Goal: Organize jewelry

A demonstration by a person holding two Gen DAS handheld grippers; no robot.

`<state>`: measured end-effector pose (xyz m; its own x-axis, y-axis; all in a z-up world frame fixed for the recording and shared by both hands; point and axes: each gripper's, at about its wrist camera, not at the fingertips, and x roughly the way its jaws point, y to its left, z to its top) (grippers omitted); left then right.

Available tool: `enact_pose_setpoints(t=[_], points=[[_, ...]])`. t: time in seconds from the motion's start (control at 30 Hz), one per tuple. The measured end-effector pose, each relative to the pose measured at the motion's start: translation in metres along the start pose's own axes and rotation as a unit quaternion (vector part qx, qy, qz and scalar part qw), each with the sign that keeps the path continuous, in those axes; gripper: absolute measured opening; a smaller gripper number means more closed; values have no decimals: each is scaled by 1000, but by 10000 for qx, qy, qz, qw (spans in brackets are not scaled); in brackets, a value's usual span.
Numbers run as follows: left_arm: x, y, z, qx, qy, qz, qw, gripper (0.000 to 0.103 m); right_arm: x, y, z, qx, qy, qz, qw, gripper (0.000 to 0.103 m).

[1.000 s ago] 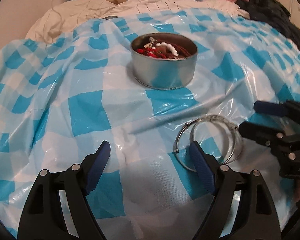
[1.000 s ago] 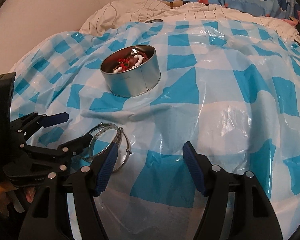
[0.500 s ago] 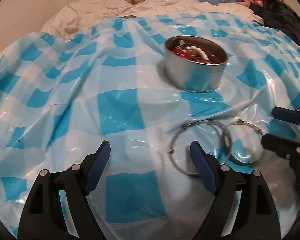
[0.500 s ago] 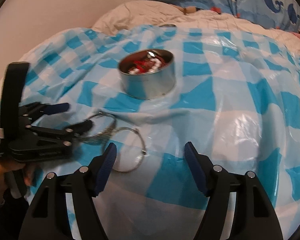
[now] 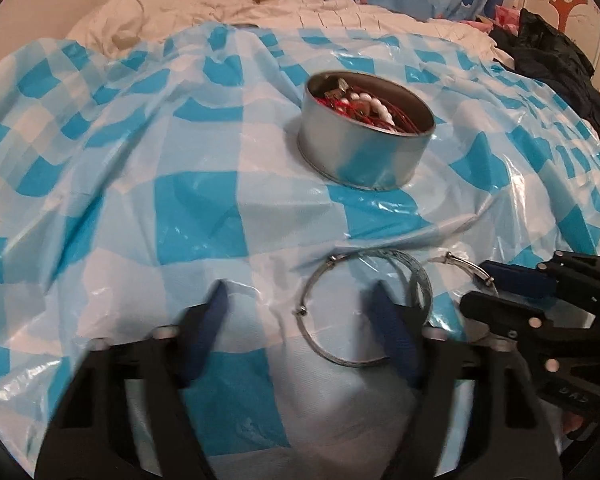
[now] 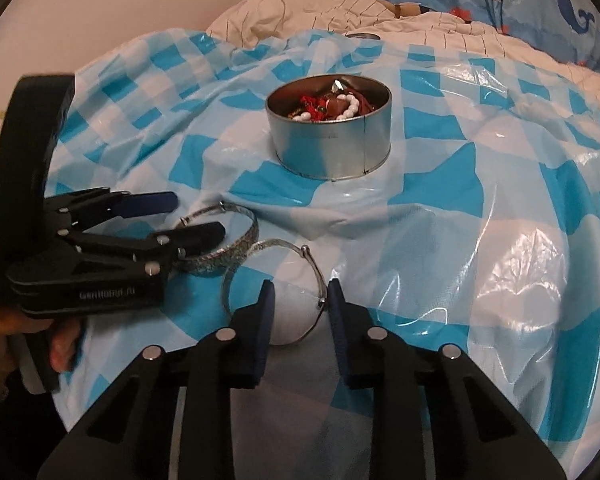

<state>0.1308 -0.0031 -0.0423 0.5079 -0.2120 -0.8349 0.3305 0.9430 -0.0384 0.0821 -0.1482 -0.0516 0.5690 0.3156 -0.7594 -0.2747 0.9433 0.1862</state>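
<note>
Silver bangles [image 6: 236, 248] lie near my tin [image 6: 332, 148]; left gripper [image 5: 300, 308] spread wide, right gripper [image 6: 300, 300] narrowed around one wire bangle [image 6: 316, 276], not clamped.

Round silver tin [image 6: 332, 148] upright on checkered sheet, holding red cords and white bead bracelet [image 6: 346, 111]. Near it, flat on sheet: thin wire bangle [image 6: 315, 280] overlapping wide glittery silver bangle [image 6: 230, 255].

The only lettering is a pale embossed word on the side of the left gripper [image 6: 172, 216] in the right wrist view, too blurred to read. The right gripper [image 5: 496, 288] body shows similar upside-down lettering in the left wrist view, also unreadable.
</note>
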Motion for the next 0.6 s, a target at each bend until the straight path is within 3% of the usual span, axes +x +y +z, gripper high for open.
enact_pose_setpoints(t=[0.03, 0.07, 0.1, 0.23, 0.6], points=[[1, 0, 0, -9, 38, -104, 9999, 21, 0, 1, -1, -47, 13, -56, 10000, 13], [1, -4, 0, 57, 82, -175, 9998, 17, 0, 1, -1, -81, 16, -94, 9999, 12], [-1, -8, 0, 185, 63, -91, 9998, 6, -1, 1, -2, -92, 4, -105, 9999, 11], [-2, -13, 0, 325, 48, -37, 9995, 6, -9, -3, -1, -65, -148, -226, 9996, 6], [-2, -10, 0, 306, 29, -71, 9995, 6, -13, -5, -2, -54, -221, -300, 9993, 6]])
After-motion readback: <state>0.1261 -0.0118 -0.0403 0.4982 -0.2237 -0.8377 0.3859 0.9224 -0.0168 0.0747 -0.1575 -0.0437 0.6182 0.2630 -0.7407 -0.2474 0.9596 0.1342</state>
